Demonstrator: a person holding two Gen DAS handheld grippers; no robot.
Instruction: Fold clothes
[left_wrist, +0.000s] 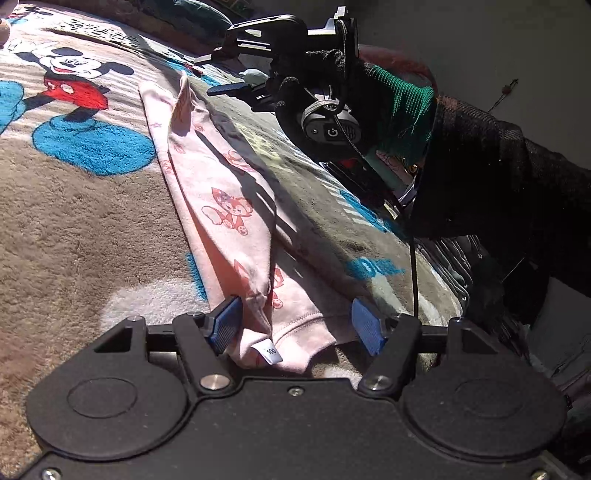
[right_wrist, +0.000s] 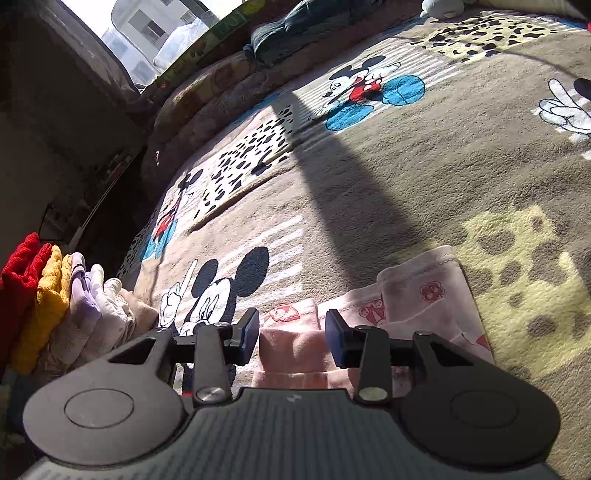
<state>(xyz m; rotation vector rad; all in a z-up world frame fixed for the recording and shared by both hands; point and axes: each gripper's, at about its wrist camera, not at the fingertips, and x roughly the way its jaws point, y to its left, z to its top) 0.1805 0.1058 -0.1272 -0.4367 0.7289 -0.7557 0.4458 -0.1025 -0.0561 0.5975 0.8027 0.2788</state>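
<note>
The pink garment (left_wrist: 229, 206) is laid long on the blanket (left_wrist: 74, 229) for folding. Both jaws are spread, nothing pinched: left gripper (left_wrist: 295, 325) at its collar end, right gripper (right_wrist: 291, 332) at the other.

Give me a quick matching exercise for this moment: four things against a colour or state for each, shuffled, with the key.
Things:
1. garment
2. left gripper
3. size tag
4. blanket

States:
A. white, at the garment's hem
B. open, fingers either side of the hem
C. tan, printed with cartoon mice
D. pink, stretched long across the blanket

Pairs: 1-D, 2-B, 3-A, 4-C
</note>
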